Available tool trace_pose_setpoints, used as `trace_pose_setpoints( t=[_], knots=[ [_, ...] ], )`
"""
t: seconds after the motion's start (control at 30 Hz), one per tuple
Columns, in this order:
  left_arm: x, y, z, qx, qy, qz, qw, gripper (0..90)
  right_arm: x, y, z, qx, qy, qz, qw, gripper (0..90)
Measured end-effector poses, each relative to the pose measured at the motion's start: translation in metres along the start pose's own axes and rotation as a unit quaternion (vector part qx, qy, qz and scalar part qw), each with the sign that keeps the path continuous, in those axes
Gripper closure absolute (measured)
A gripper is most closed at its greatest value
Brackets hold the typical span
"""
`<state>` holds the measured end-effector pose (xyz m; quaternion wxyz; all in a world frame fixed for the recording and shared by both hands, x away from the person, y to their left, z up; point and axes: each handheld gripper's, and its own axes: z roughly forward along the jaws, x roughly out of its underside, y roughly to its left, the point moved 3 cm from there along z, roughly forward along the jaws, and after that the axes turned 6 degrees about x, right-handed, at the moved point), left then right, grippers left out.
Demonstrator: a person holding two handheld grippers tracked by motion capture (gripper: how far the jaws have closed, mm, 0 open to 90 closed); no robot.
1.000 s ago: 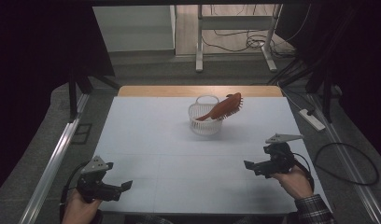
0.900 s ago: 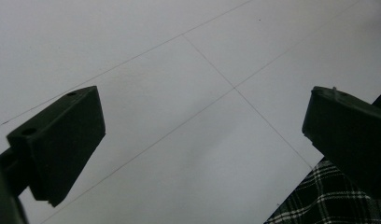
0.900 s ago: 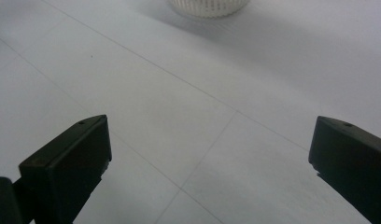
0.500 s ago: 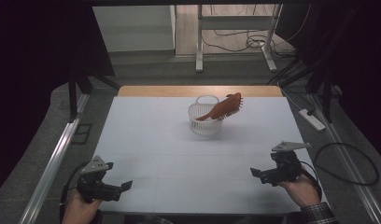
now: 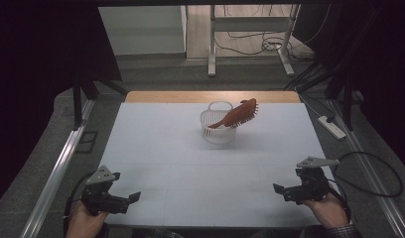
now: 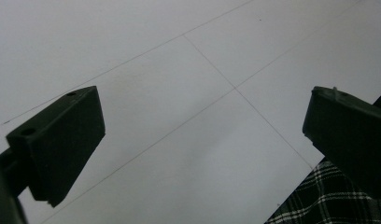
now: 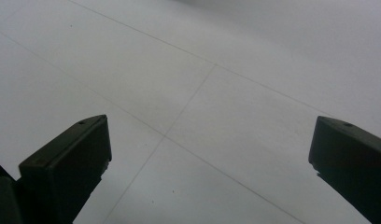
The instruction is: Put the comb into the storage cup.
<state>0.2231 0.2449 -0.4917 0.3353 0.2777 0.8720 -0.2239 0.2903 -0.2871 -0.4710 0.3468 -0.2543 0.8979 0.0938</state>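
Hairbrush (image 5: 238, 114) well beyond both tools.

A pale grey-white table (image 5: 190, 163) spreads wide, thin seam lines crossing its top, a wooden strip (image 5: 210, 96) along the far edge. Standing on it, toward the far middle, a white basket (image 5: 216, 130). Across its rim rests an orange-red hairbrush (image 5: 238, 115), bristle head tilted up.

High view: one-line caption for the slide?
Red hairbrush rests across a white basket at the table's far side; left gripper and right gripper near the front edge.
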Motion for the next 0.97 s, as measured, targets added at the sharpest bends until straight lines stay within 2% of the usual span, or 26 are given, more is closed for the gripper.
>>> trace_pose_setpoints(
  t=[0.57,0.83,0.97],
  knots=[
    [0.000,0.000,0.000,-0.001,0.001,-0.001,1.0000,0.0,0.014,-0.004,-0.012,0.035,0.018,0.015,0.9991,0.0],
    [0.000,0.000,0.000,-0.002,0.001,0.000,1.0000,0.0,0.017,-0.003,-0.014,0.049,0.031,0.008,0.9983,0.0],
    [0.000,0.000,0.000,0.000,0.000,-0.001,1.0000,0.0,0.017,-0.003,-0.012,0.047,0.037,0.006,0.9982,0.0]
  ],
)
